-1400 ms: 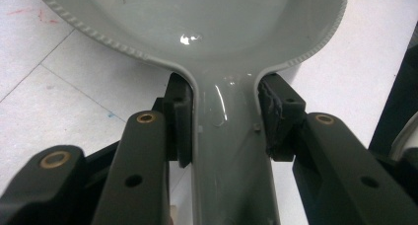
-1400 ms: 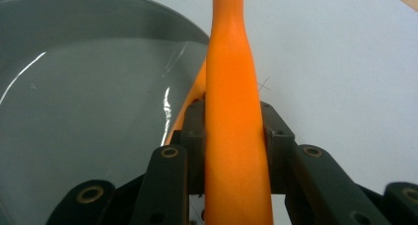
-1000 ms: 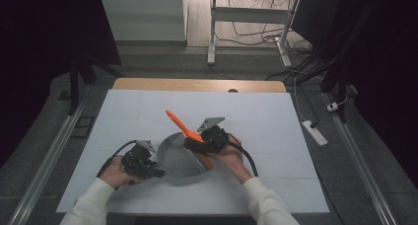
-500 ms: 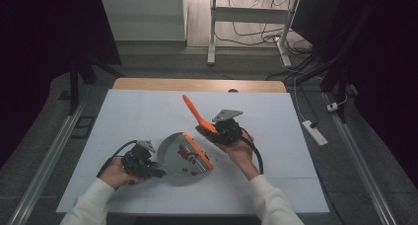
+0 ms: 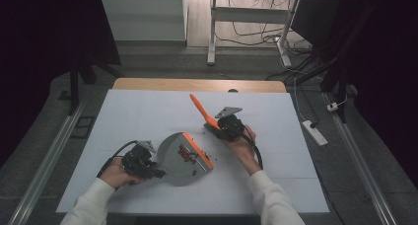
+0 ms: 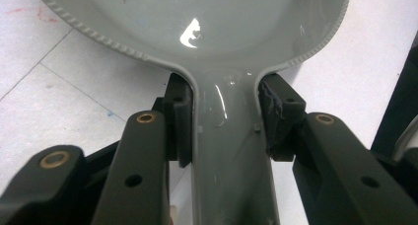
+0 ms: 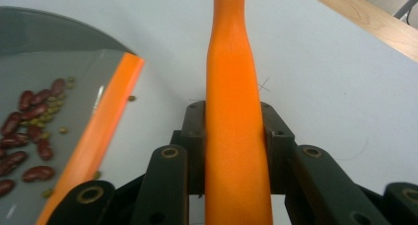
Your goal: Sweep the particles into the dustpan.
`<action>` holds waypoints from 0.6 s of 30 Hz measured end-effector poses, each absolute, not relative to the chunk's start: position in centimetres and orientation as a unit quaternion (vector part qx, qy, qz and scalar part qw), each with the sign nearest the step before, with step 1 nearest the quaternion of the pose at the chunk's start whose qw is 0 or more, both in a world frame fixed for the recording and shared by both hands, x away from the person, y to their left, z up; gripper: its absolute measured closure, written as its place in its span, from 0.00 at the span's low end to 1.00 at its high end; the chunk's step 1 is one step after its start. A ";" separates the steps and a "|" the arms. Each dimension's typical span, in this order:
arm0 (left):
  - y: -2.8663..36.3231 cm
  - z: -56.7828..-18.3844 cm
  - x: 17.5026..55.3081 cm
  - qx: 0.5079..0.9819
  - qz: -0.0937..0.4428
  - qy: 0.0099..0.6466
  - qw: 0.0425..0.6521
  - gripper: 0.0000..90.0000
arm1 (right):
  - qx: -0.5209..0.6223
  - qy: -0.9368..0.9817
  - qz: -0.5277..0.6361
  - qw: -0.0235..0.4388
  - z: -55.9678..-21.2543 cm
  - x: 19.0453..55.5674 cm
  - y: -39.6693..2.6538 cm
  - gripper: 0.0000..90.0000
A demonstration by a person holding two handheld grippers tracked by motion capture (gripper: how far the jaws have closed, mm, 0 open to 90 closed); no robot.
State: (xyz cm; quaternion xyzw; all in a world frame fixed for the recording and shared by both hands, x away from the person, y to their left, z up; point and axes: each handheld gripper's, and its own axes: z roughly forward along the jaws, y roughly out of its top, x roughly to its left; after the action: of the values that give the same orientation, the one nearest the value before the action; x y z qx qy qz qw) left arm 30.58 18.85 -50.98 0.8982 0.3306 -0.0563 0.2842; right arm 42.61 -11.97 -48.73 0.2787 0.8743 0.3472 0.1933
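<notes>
High view: the left gripper (image 5: 148,167), in the lower left of the frame, gripped the handle of a grey dustpan (image 5: 177,153) that lay on the white table (image 5: 128,111) just below centre. Its orange lip (image 5: 197,148) faced right, with red beans (image 5: 186,155) gathered behind it. The right gripper (image 5: 219,126), just right of centre, held an orange brush handle (image 5: 201,108) slanting toward the upper left.

Left gripper view: both jaws pressed the sides of the dustpan's grey neck.

Right gripper view: the jaws clamped the orange handle; beans lay in the pan at left.
</notes>
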 end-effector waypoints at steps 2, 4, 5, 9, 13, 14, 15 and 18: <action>18.9 -51.0 30.6 0.898 -0.058 0.330 0.285 0.68 | 0.286 0.874 0.345 0.189 -49.0 42.8 -12.0 0.78; 18.9 -51.0 30.7 0.898 -0.058 0.330 0.285 0.68 | 0.283 0.875 0.347 0.183 -49.2 42.8 -11.8 0.78; 18.9 -51.0 30.7 0.898 -0.058 0.330 0.284 0.68 | 0.280 0.876 0.347 0.183 -49.2 42.7 -11.6 0.78; 18.9 -51.0 30.6 0.898 -0.057 0.330 0.285 0.68 | 0.263 0.884 0.342 0.179 -49.3 42.1 -10.5 0.78; 18.9 -51.0 30.6 0.899 -0.057 0.330 0.283 0.68 | 0.257 0.887 0.343 0.169 -49.3 41.6 -10.0 0.78; 18.9 -51.0 30.6 0.899 -0.057 0.330 0.283 0.68 | 0.255 0.888 0.344 0.167 -49.3 41.5 -9.9 0.78; 18.9 -51.0 30.6 0.899 -0.057 0.330 0.283 0.68 | 0.255 0.888 0.347 0.162 -49.3 41.4 -9.8 0.78; 18.9 -51.0 30.6 0.899 -0.057 0.330 0.284 0.68 | 0.245 0.890 0.357 0.140 -49.4 41.1 -9.1 0.78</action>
State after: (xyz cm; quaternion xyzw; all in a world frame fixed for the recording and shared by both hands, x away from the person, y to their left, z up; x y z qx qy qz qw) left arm 30.63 18.86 -51.04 0.8986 0.3299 -0.0567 0.2835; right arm 41.05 -9.14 -49.36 0.2449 0.8905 0.3570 0.1402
